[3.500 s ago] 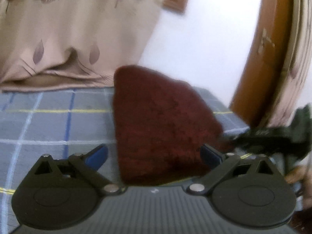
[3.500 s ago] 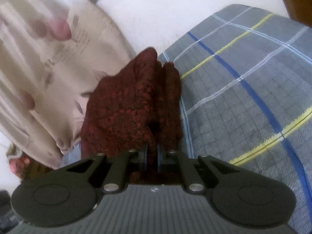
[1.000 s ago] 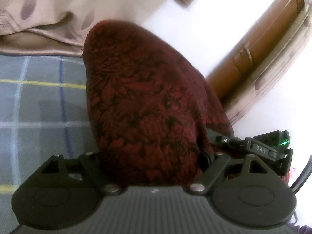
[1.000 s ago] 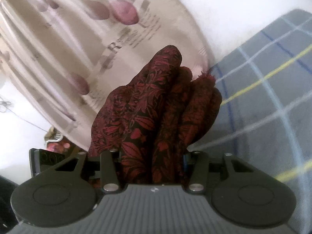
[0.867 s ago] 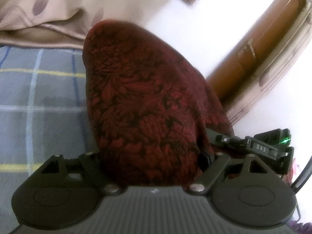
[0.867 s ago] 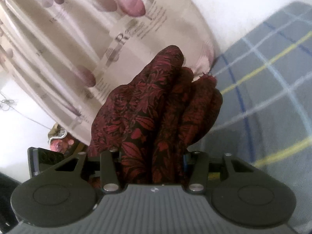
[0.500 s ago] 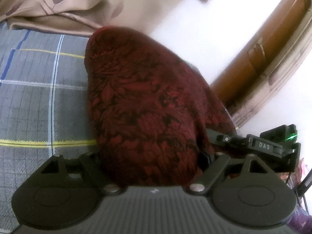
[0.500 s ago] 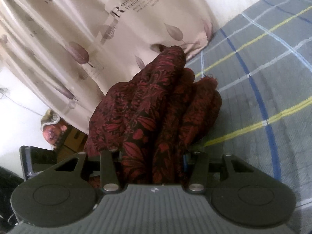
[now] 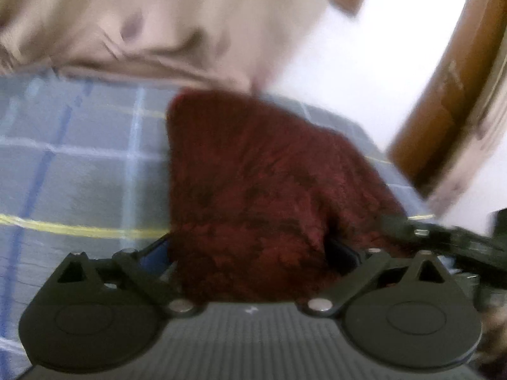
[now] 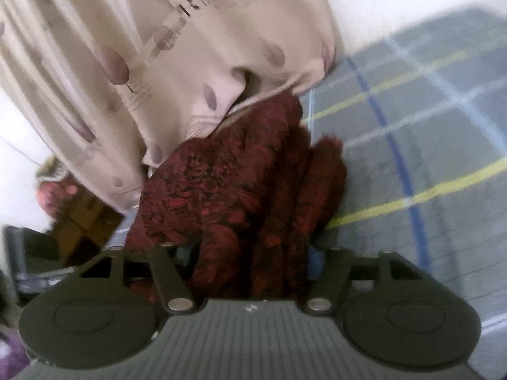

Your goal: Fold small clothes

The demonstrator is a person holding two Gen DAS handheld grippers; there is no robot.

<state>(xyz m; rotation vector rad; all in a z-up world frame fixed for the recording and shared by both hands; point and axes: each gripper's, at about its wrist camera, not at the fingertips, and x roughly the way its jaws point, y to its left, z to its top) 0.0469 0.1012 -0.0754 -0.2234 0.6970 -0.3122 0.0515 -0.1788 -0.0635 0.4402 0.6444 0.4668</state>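
A dark red patterned garment (image 9: pixel 253 174) lies folded on the grey plaid bed cover (image 9: pixel 79 174). Its near edge sits between the fingers of my left gripper (image 9: pixel 250 250). The jaws are opening, and a blue pad (image 9: pixel 152 253) stands just clear of the cloth's left edge. In the right wrist view the garment (image 10: pixel 221 190) is bunched in ridges between the fingers of my right gripper (image 10: pixel 250 259). These jaws are opening too, and the right blue pad (image 10: pixel 317 262) shows beside the cloth. The left wrist view is blurred.
A beige leaf-print curtain (image 10: pixel 126 47) hangs down onto the bed's far edge, just behind the garment. A wooden door (image 9: pixel 443 95) and a white wall stand at the right. The other gripper's black body (image 9: pixel 459 240) shows at the right edge. Plaid cover (image 10: pixel 427 142) spreads to the right.
Both grippers have come down and the garment has gone from held up to lying on the bed. Both pairs of jaws stand wider, and blue pads now show beside the cloth.
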